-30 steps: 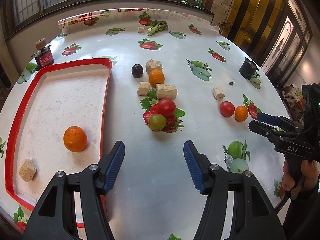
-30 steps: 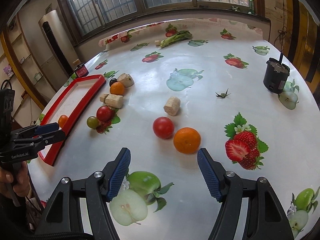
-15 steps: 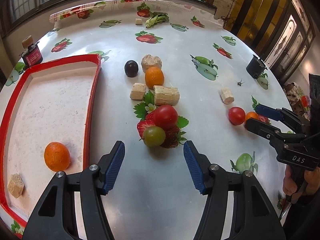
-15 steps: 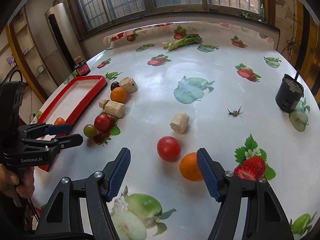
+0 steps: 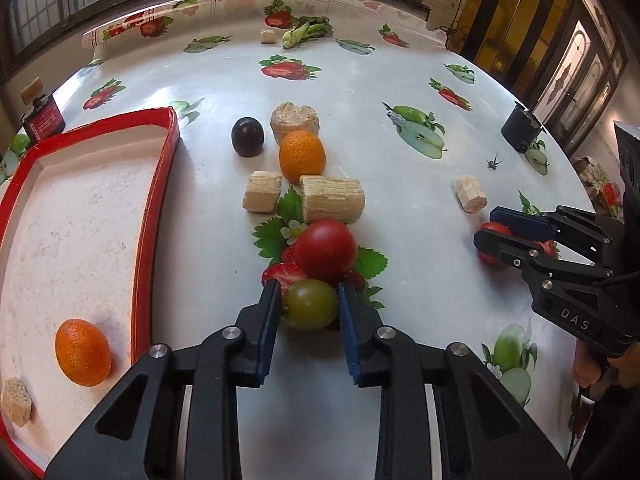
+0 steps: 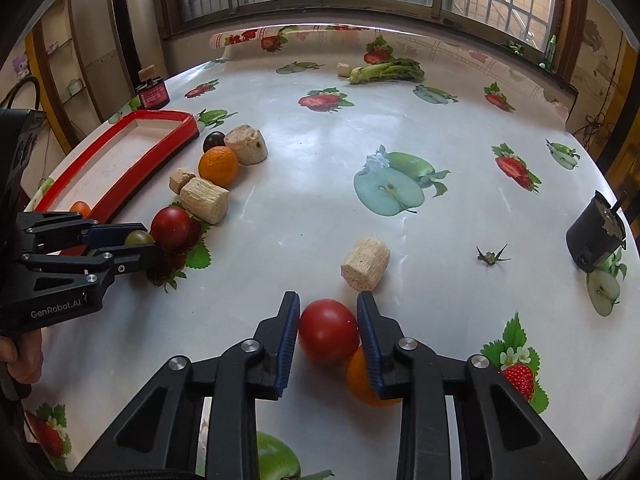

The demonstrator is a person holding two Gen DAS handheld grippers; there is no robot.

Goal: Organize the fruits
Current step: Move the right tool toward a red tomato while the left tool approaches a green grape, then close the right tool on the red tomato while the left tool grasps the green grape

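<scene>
While both grippers have just been closing, each now has a fruit between its pads: the left gripper (image 5: 309, 304) is narrowed onto the green tomato (image 5: 311, 304), and the right gripper (image 6: 329, 334) is narrowed onto a red tomato (image 6: 329, 331), blue pads touching the skin on either side. The green tomato sits mid-table on a printed strawberry, touching a larger red tomato (image 5: 326, 249) just behind it, with the red tray (image 5: 158, 184) near the table's left edge, already holding an orange (image 5: 83, 351) and a cork-like block (image 5: 15, 401). The right-hand tomato lies toward the near edge, touching another orange (image 6: 362, 382) beside the right pad. Doing this step well probably means squeezing only enough to hold, since tomato skin is smooth and soft, and lifting straight up before travelling, so the neighbours are not rolled off. The right side looks riskier: its outer finger crowds the orange, which may be nudged. Carry each fruit over the tray's rim, not into it, and lower it onto a bare patch of the floor.
</scene>
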